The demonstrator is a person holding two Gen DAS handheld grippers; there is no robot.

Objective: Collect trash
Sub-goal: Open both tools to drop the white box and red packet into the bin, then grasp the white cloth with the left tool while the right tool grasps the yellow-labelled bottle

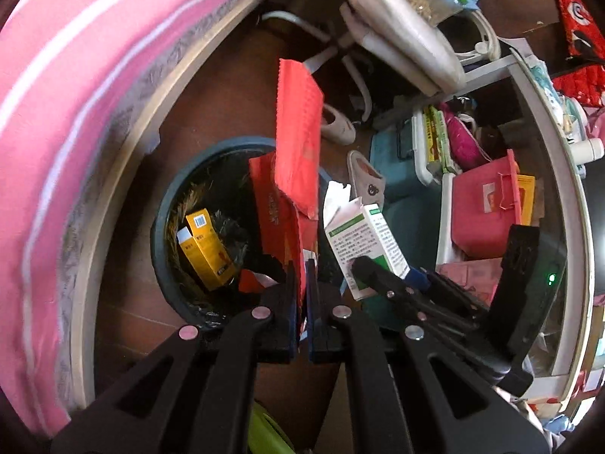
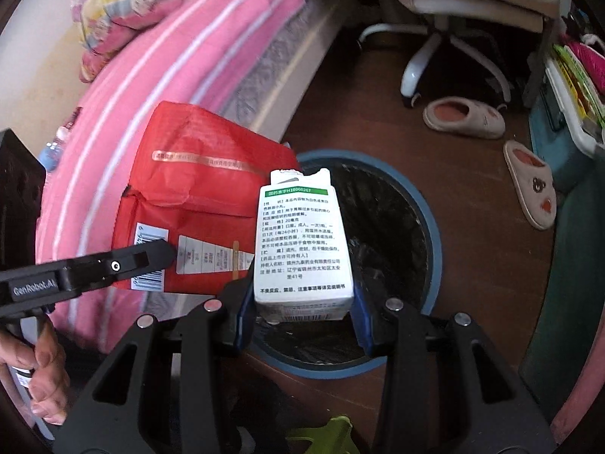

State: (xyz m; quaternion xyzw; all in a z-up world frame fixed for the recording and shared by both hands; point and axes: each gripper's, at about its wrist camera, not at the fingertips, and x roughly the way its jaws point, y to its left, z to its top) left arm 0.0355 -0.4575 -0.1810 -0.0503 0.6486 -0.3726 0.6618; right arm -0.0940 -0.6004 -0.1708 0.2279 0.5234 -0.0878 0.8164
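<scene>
My left claw [image 1: 301, 302] pinched the red wrapper [image 1: 297, 132], my right claw [image 2: 302, 302] clasped the white box [image 2: 302, 242], both directly above the bin [image 2: 431, 227]

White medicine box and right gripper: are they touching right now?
Touching. The right wrist view shows the white medicine box clamped in the right gripper, both blue pads pressed against its lower sides, above the trash bin.

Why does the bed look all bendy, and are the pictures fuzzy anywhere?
Left wrist view: the fisheye lens curves the pink bed round the edge, where it smears; the red wrapper stays sharp. Right wrist view: the white medicine box has readable print, while the quilt and office chair look soft, and the corners go dark.
</scene>
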